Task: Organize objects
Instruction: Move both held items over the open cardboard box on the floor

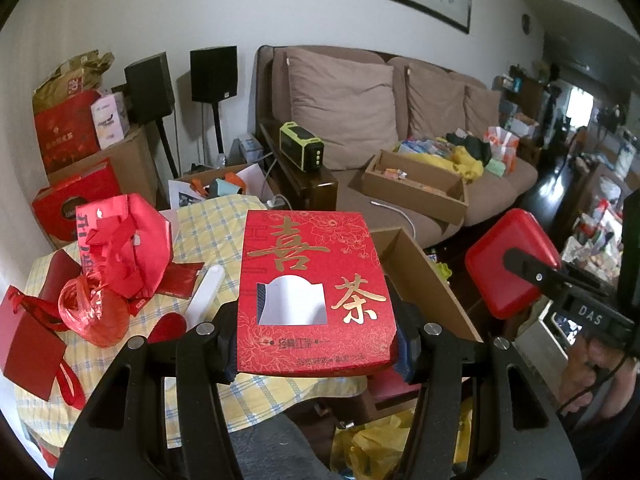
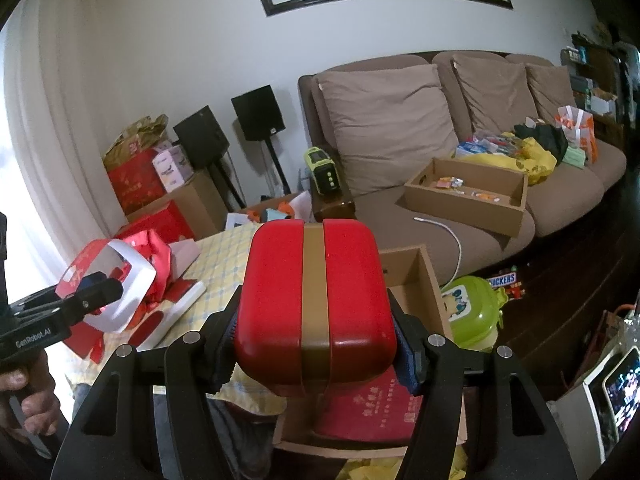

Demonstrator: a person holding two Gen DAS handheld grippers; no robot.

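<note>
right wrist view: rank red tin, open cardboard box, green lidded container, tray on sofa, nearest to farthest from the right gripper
1. red tin, clamped in the right gripper.
2. open cardboard box, just behind and below.
3. green lidded container, floor, right.
4. cardboard tray, on the sofa seat.

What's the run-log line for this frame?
left gripper: shut on red sleeve | right gripper: shut on red case | cardboard box: below case

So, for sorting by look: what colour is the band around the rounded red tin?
Gold, a stripe down the middle of the rounded red tin; clearest in the right wrist view.
</note>
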